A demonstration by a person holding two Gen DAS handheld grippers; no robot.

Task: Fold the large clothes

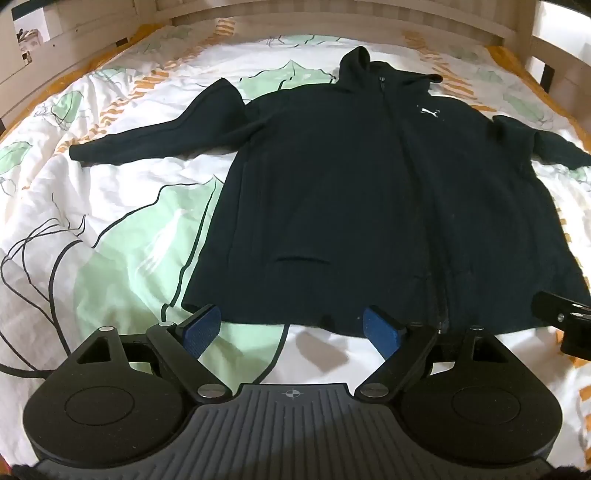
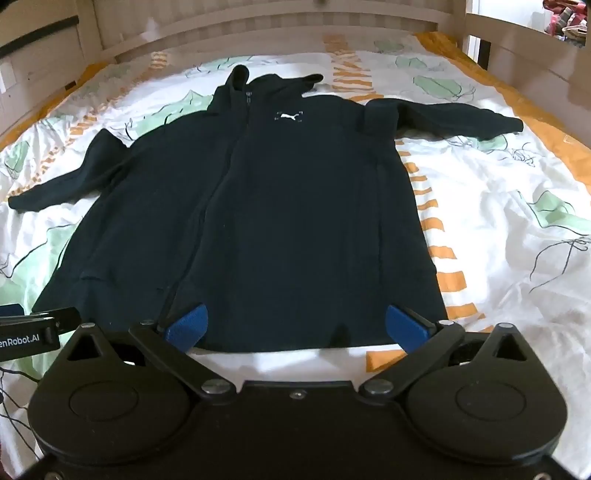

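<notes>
A black zip hoodie [image 1: 351, 192] with a small white logo lies flat, front up, on the bed, hood far, hem near, both sleeves spread out sideways. It also shows in the right wrist view [image 2: 280, 221]. My left gripper [image 1: 291, 325] is open and empty, its blue pads at the left part of the hem. My right gripper [image 2: 295, 325] is open and empty at the right part of the hem. The right gripper shows in the left wrist view [image 1: 565, 325]; the left gripper shows in the right wrist view [image 2: 33, 332].
The bed has a white quilt [image 1: 110, 206] with green leaf and orange stripe prints. A wooden bed frame [image 1: 295, 22] runs along the far side and both ends. Quilt lies bare on each side of the hoodie [image 2: 517, 240].
</notes>
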